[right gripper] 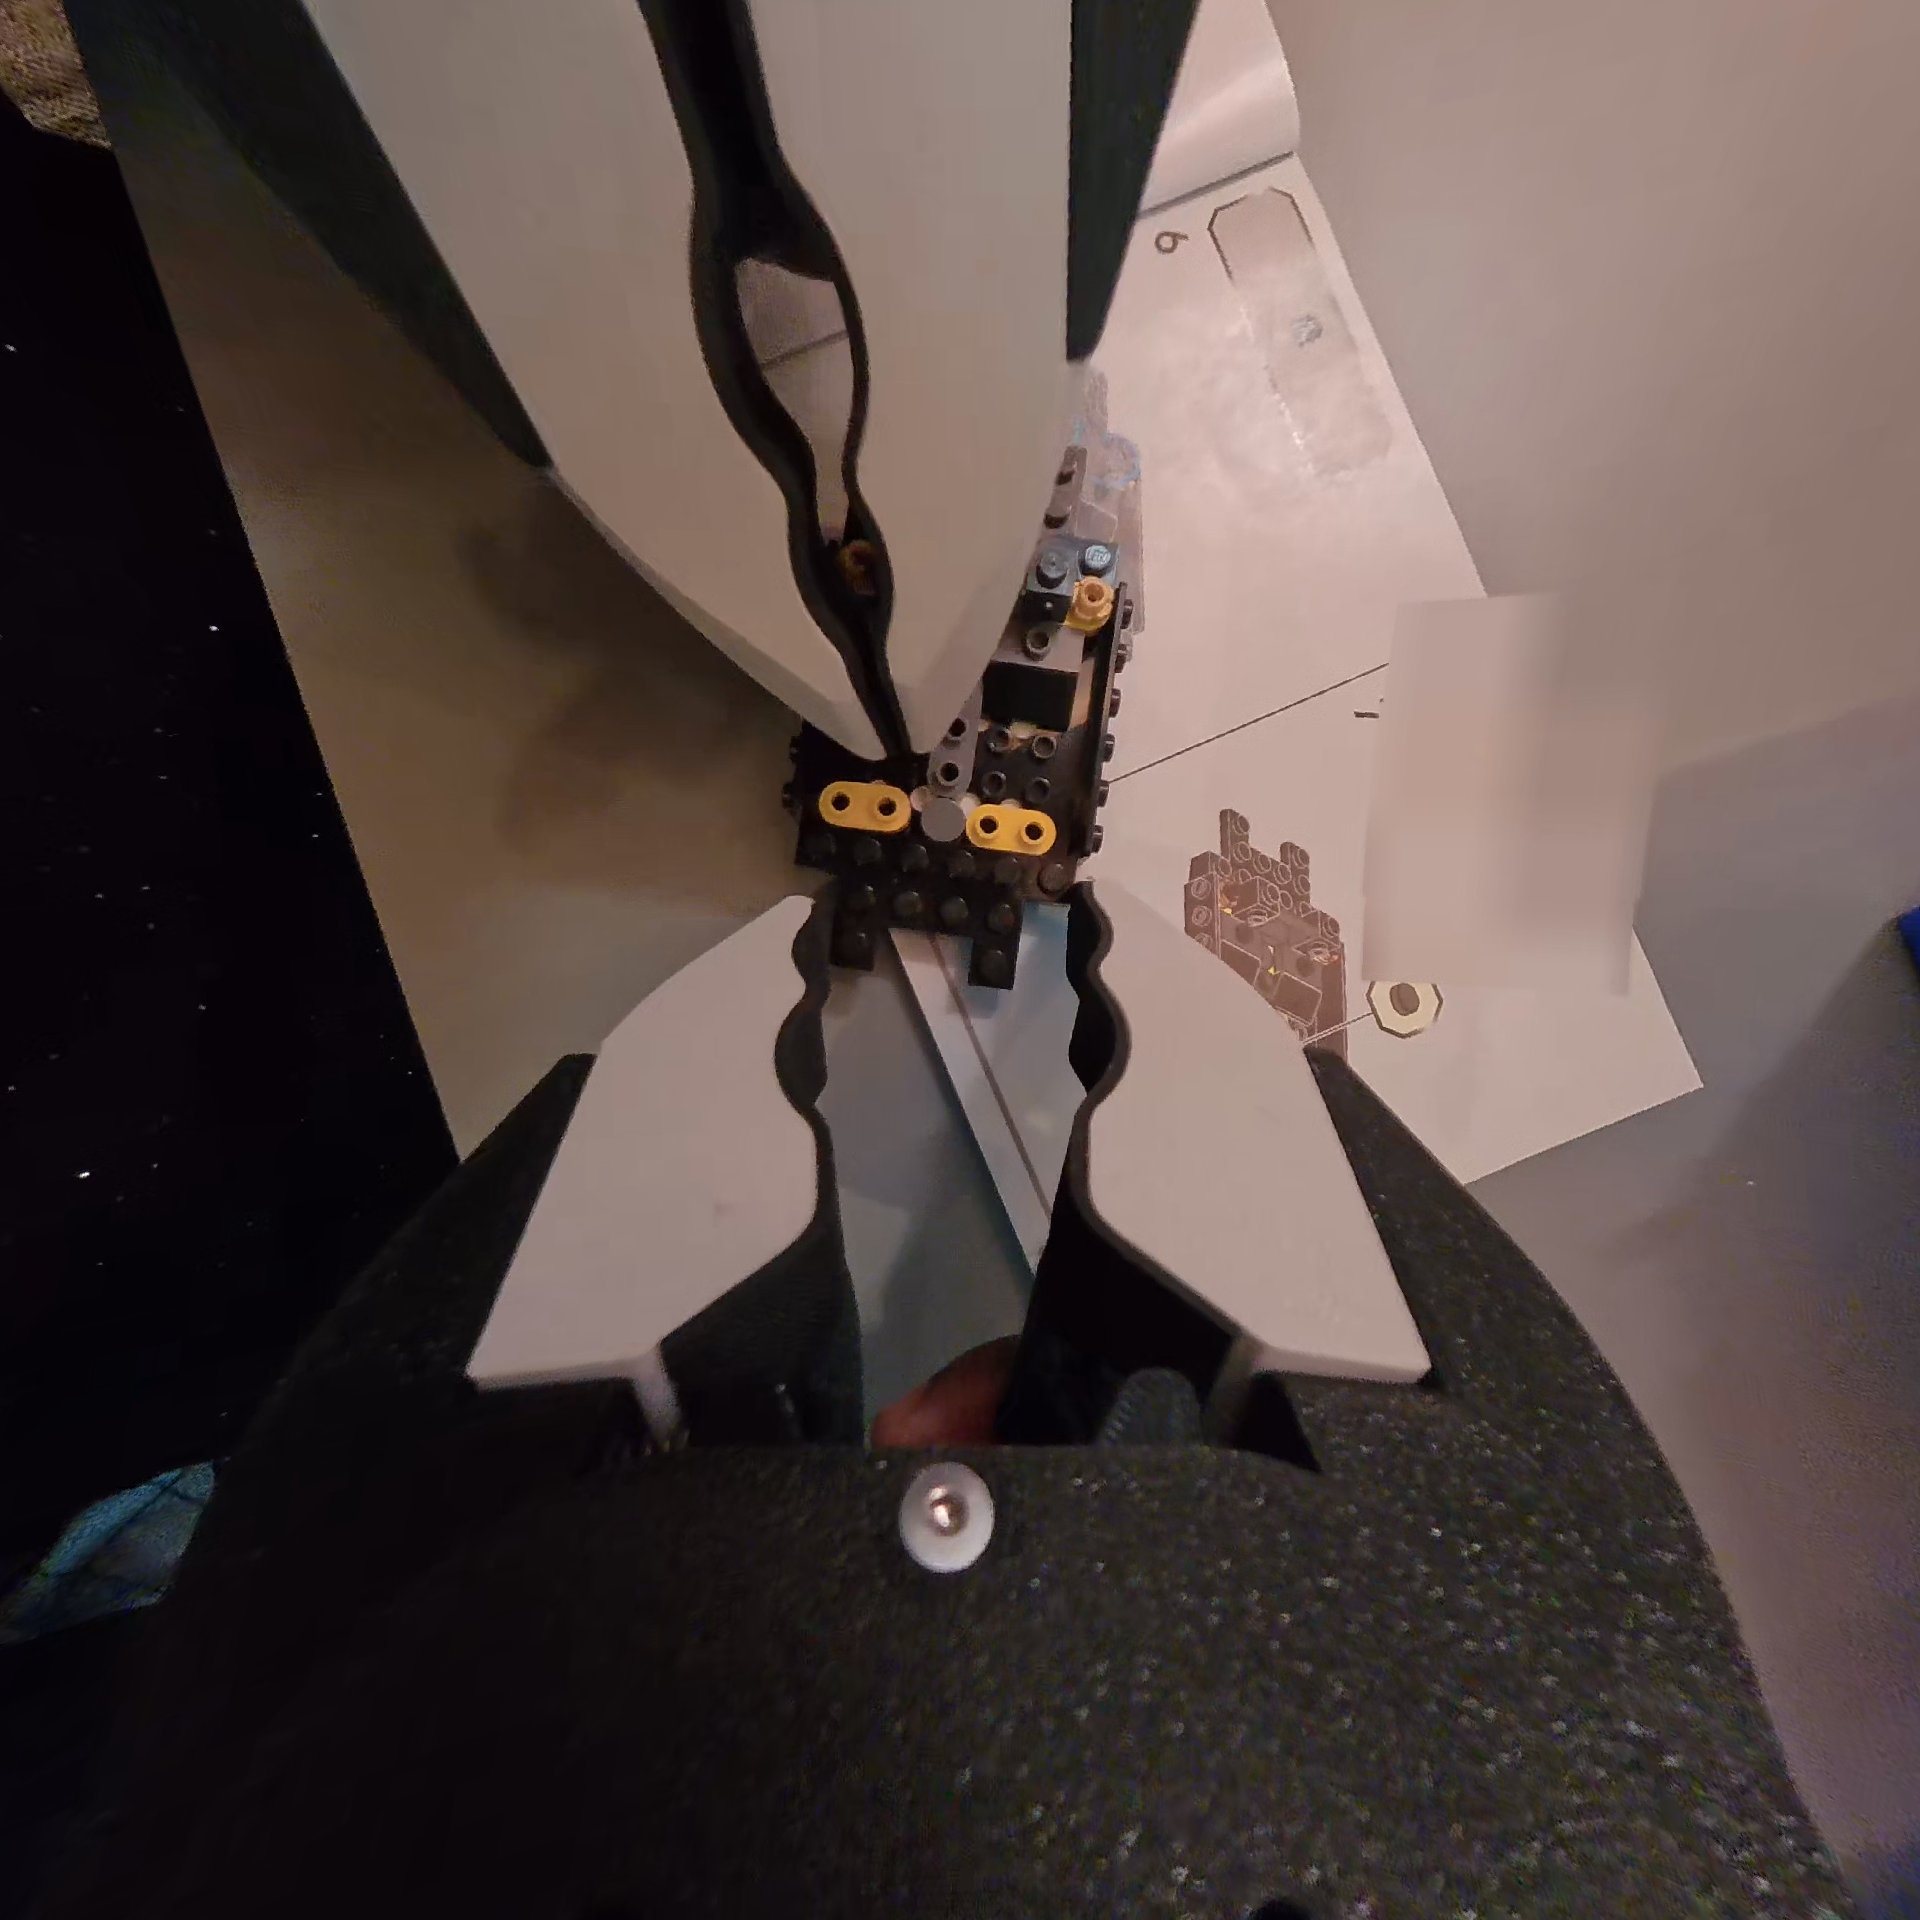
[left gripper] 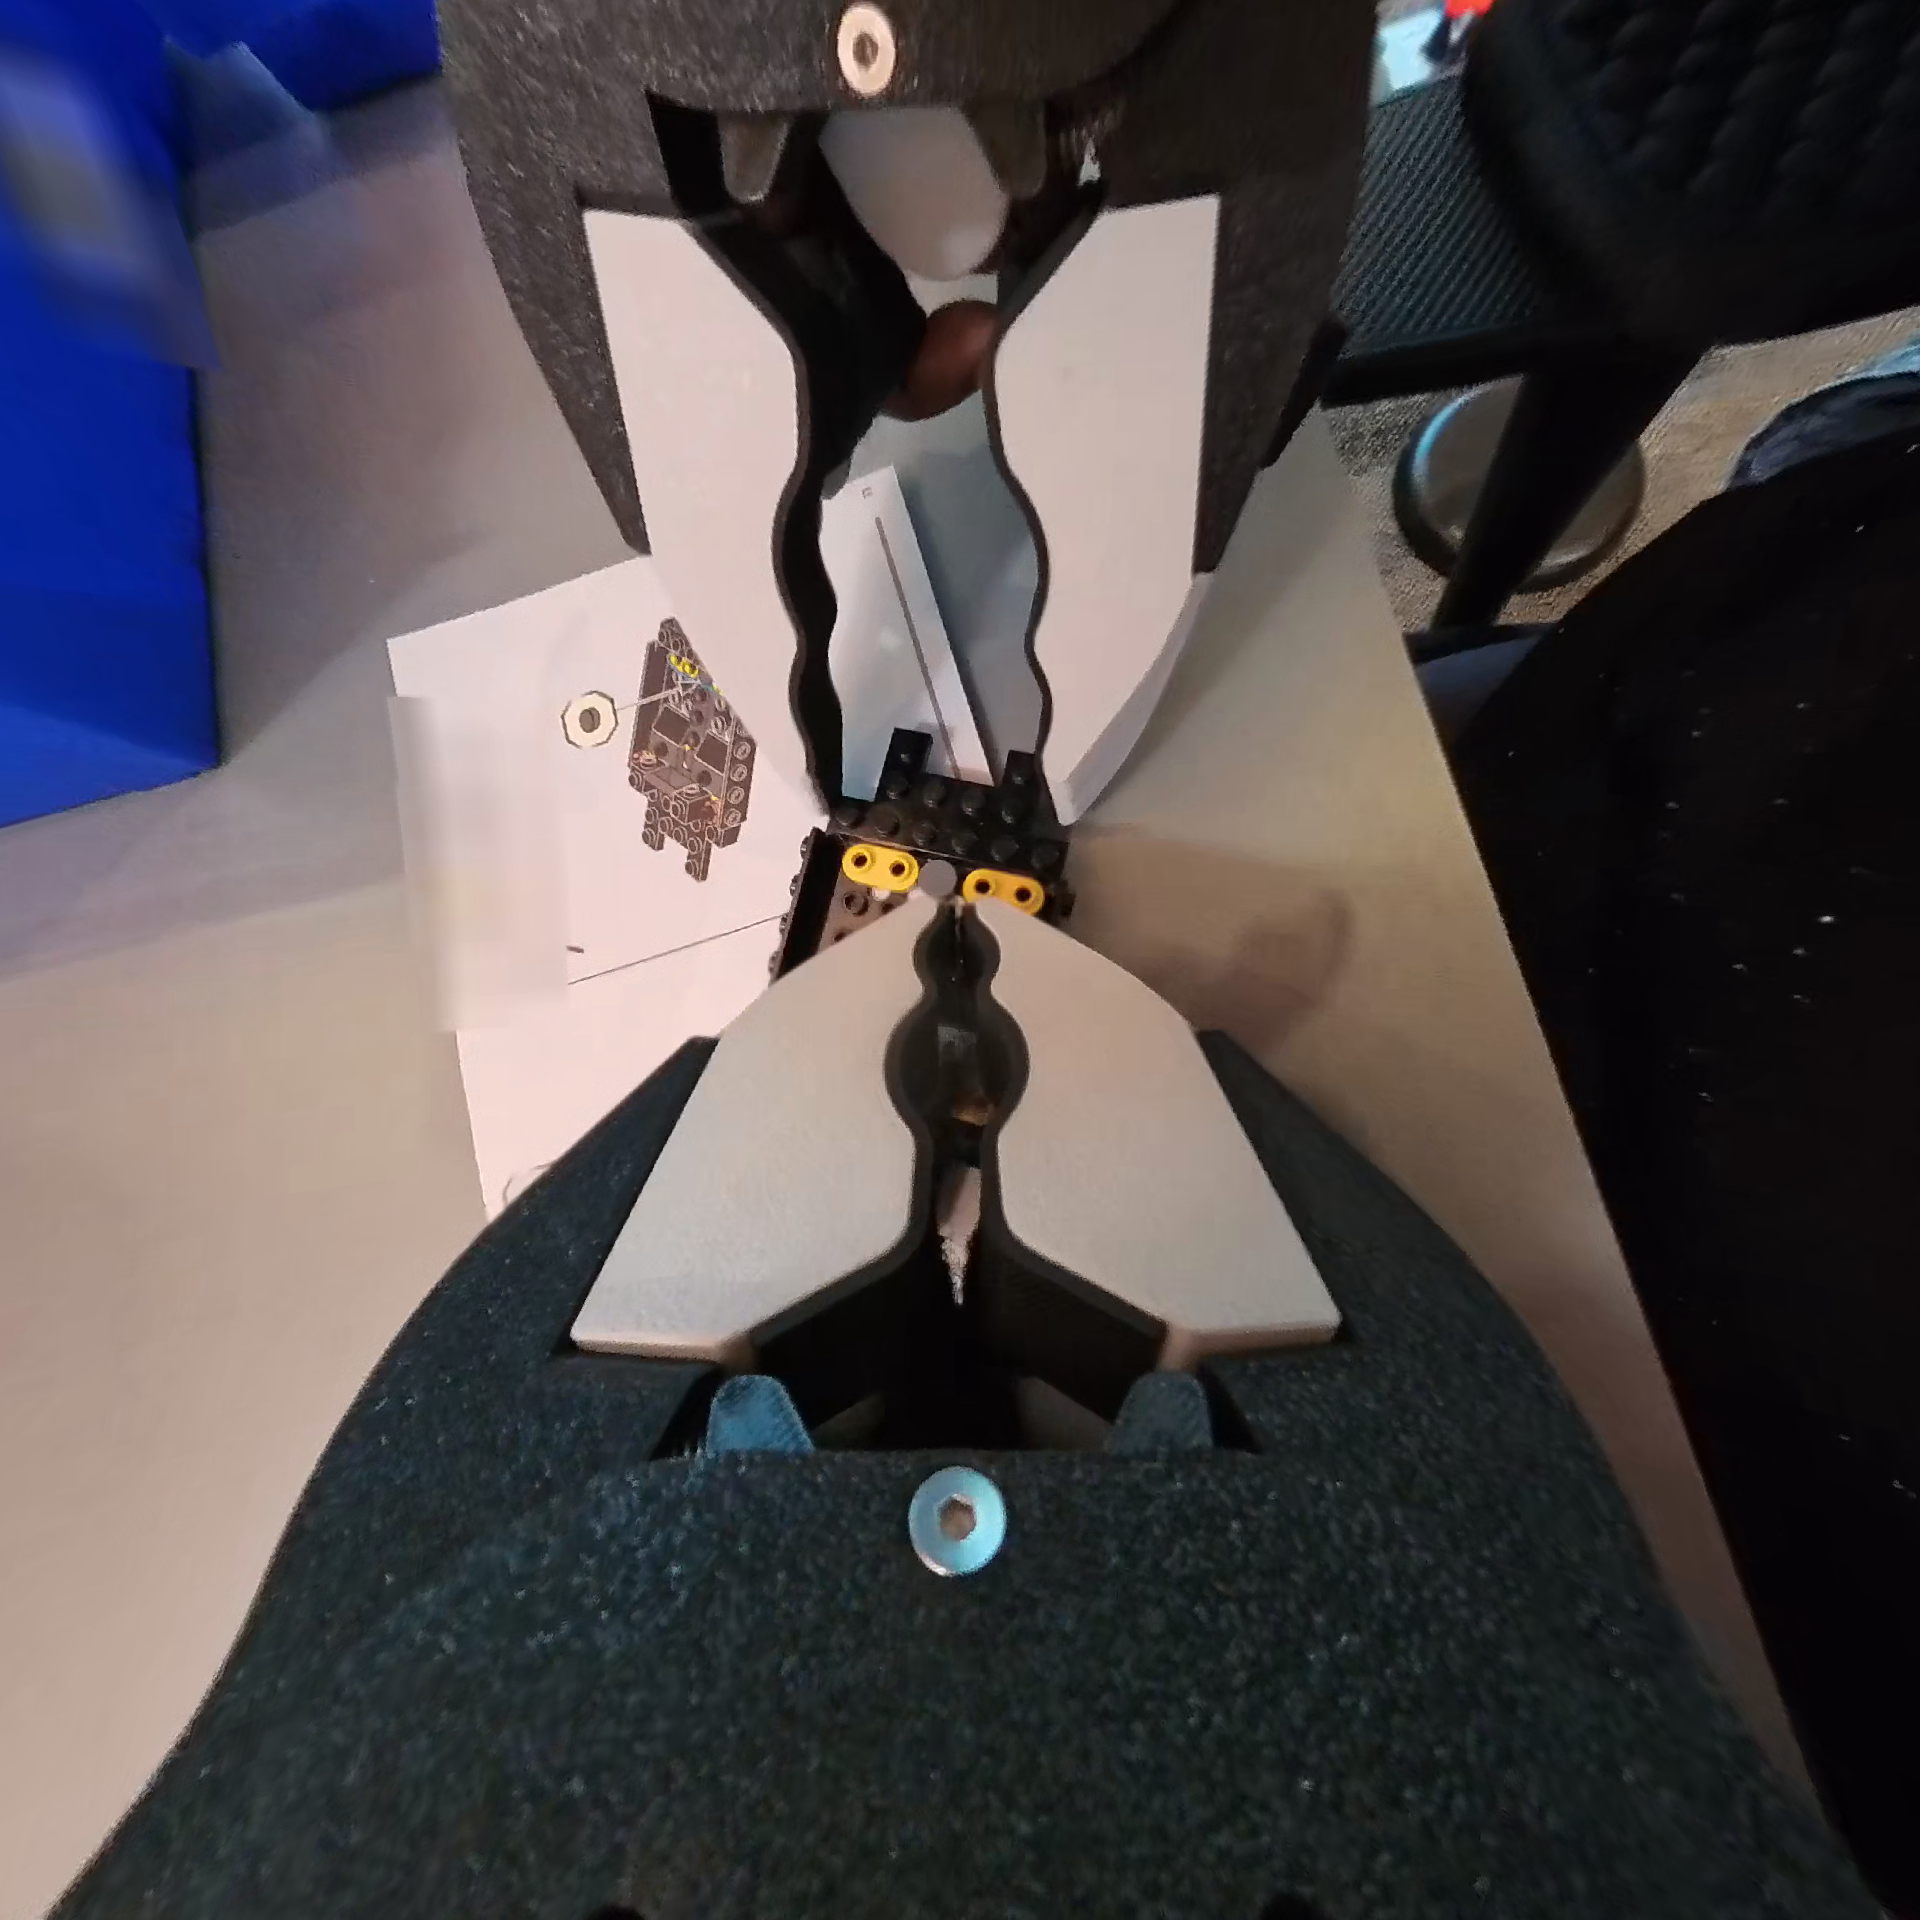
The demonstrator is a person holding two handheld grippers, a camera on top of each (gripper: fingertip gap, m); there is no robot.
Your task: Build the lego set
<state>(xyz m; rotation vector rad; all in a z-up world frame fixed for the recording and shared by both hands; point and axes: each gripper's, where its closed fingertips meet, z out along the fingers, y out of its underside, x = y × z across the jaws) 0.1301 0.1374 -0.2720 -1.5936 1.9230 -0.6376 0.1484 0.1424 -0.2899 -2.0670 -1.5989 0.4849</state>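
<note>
Over printed instructions, right gripper seemingly clamps black model; left gripper pinched together.

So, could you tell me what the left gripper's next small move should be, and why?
Probably nudge the shut left gripper forward to press the small grey round piece firmly down. It sits between the two yellow two-hole plates on the black lego model, right at that gripper's tips, and the right gripper appears to brace the model's sides.

A blue bin and black chair flank the grey table.
</note>
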